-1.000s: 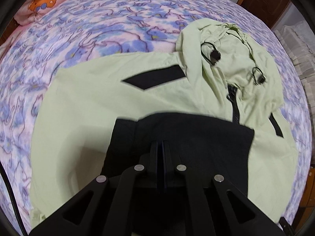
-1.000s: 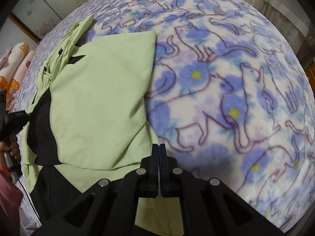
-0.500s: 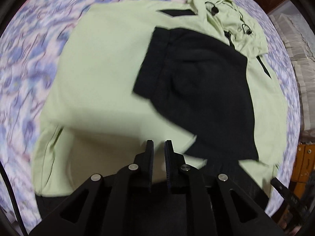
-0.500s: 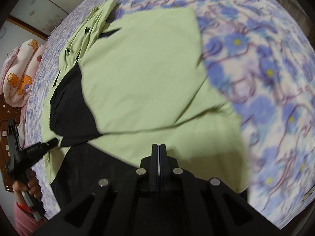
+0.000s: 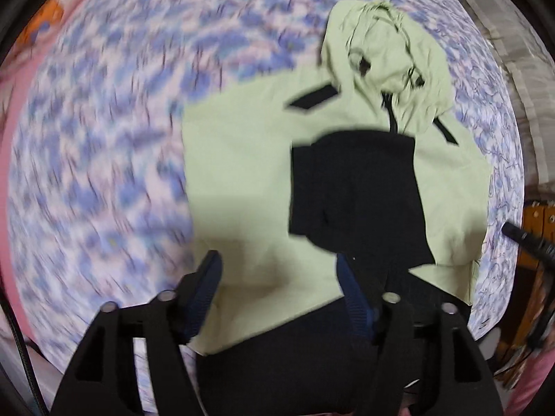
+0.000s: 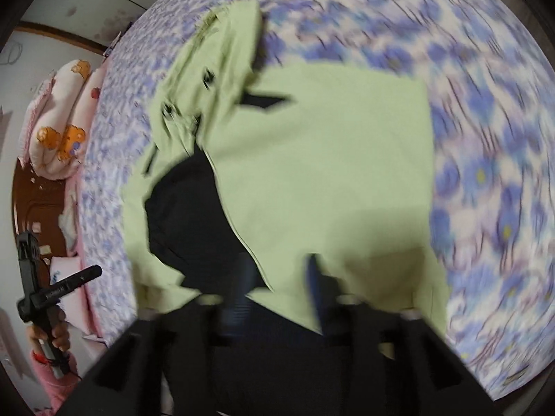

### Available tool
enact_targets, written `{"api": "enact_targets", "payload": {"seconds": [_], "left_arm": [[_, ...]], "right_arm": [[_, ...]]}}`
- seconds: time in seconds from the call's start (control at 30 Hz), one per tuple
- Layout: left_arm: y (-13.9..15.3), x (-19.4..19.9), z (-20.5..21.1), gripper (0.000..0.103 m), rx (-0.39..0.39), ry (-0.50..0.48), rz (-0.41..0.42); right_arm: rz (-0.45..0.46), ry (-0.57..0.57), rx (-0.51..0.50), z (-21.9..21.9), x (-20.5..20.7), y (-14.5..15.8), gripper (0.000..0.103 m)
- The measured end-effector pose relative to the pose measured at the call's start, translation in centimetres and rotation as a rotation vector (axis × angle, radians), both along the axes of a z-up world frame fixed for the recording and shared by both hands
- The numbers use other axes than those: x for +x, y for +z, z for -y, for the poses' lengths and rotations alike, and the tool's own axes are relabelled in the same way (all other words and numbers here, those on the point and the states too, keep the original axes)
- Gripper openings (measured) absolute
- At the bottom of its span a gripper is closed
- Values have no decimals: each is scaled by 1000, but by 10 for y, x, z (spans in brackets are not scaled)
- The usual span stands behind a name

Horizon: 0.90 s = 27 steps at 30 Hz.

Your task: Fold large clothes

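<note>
A pale green hooded jacket (image 5: pixel 242 180) with black panels lies on the bed, its hood (image 5: pixel 388 55) at the far end. A black sleeve end (image 5: pixel 353 187) lies folded across its middle. My left gripper (image 5: pixel 279 277) hangs above the jacket's near hem, its jaws opening, nothing pressed between them. In the right wrist view the same jacket (image 6: pixel 329 173) has a green sleeve folded over the chest. My right gripper (image 6: pixel 279 277) is above the hem, jaws opening and empty. The left gripper (image 6: pixel 52 287) also shows in a hand at the far left.
A fleece blanket (image 6: pixel 485 138) with blue flowers and cats covers the bed (image 5: pixel 104 173). Pink bear-print pillows (image 6: pixel 66 131) lie by a wooden headboard (image 6: pixel 24 208). Wooden furniture (image 5: pixel 534 228) stands beside the bed. The right gripper's tip (image 5: pixel 527 239) shows at the left view's right edge.
Both grippers were shut a second ago and now stand apart. Both have lifted and drawn back toward the hem, so more of the jacket and blanket shows.
</note>
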State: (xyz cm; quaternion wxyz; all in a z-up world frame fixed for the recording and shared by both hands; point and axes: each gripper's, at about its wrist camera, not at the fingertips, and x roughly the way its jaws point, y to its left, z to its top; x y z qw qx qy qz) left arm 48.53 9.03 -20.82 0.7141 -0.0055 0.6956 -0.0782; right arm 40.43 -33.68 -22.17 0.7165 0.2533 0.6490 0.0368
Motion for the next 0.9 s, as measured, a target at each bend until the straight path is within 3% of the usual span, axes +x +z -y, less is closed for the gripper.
{"api": "enact_targets", "payload": {"seconds": [0.13,0.2,0.37,0.43,0.5,0.6,0.77,0.9], "left_arm": [[23,47,1,69,-19,-10,9],[29,65,6,69,-27,-15,17],[48,114,21,70,23,-58,58],[53,133,29,74,36,-69,66],[56,152,39,86,58,-76,88],[55,180,54,86,33,-76,138],[29,220,70,86,-94,-42,174],[0,242,80,86,-164,-46,307]], "right_arm": [[-2,20,46,0,50,24,50],[11,16,66,2,76,36,56],[109,7,7,12,138,68,59],[141,-4,-11,16,160,75,59],[175,-3,-53,17,180,79,60],[233,4,-145,14,202,75,62],[316,-27,-146,14,224,41,62],[427,-19,-153,11,241,0,62]]}}
